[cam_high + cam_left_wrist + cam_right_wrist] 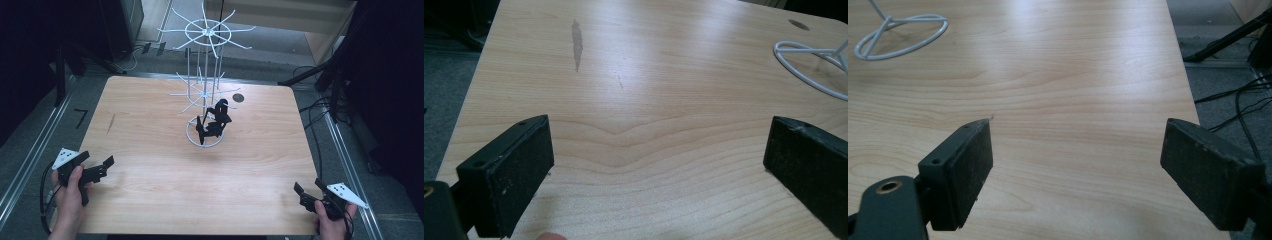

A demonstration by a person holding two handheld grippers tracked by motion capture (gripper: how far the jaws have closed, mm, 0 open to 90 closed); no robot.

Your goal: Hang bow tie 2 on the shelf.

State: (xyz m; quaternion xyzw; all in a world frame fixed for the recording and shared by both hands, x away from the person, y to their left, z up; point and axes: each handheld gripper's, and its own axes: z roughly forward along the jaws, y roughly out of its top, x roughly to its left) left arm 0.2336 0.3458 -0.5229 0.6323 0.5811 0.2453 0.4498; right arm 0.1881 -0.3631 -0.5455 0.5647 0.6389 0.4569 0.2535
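Left hand-held gripper [102, 167] lower left, released, empty. Right hand-held gripper [306, 192] lower right, released too. White wire rack [205, 75] with black items [214, 122] at upper centre of bench [150, 200], well apart from both.

Table [150, 150]: light wood grain, one grey smear
Wire rack [205, 35]: white
Items on rack [214, 122]: black
Left gripper [100, 170]: black, grey plate
Right gripper [307, 192]: black, grey plate
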